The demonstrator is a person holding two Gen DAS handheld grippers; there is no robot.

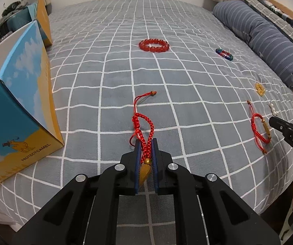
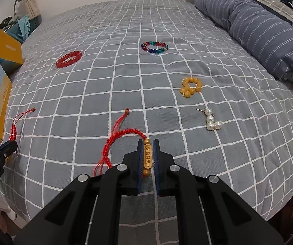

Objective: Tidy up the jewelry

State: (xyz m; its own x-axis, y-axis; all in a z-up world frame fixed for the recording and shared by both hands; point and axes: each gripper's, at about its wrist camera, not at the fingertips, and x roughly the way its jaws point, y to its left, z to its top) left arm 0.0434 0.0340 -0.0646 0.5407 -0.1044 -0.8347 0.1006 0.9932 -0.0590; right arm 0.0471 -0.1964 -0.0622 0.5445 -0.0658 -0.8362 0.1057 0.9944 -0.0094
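On the grey checked bedspread (image 1: pixel 109 65), my left gripper (image 1: pixel 146 143) is shut on a red braided cord bracelet (image 1: pixel 144 120); its amber pendant sits between the blue pads. My right gripper (image 2: pixel 148 141) is shut on a second red cord bracelet (image 2: pixel 126 131), with the gold inscribed bar charm (image 2: pixel 147 156) pinched between the pads. Both bracelets still trail onto the cover. The left wrist view shows the right gripper (image 1: pixel 272 120) at the right edge, and the right wrist view shows the left gripper (image 2: pixel 13 145) at the lower left.
Further out on the bed lie a red bead bracelet (image 2: pixel 69 59), a multicoloured bead bracelet (image 2: pixel 155 47), a yellow bead ring (image 2: pixel 191 86) and pearl earrings (image 2: pixel 211 120). An open blue-and-yellow box (image 1: pixel 23 102) stands at the left. A striped pillow (image 2: pixel 258 30) lies at the right.
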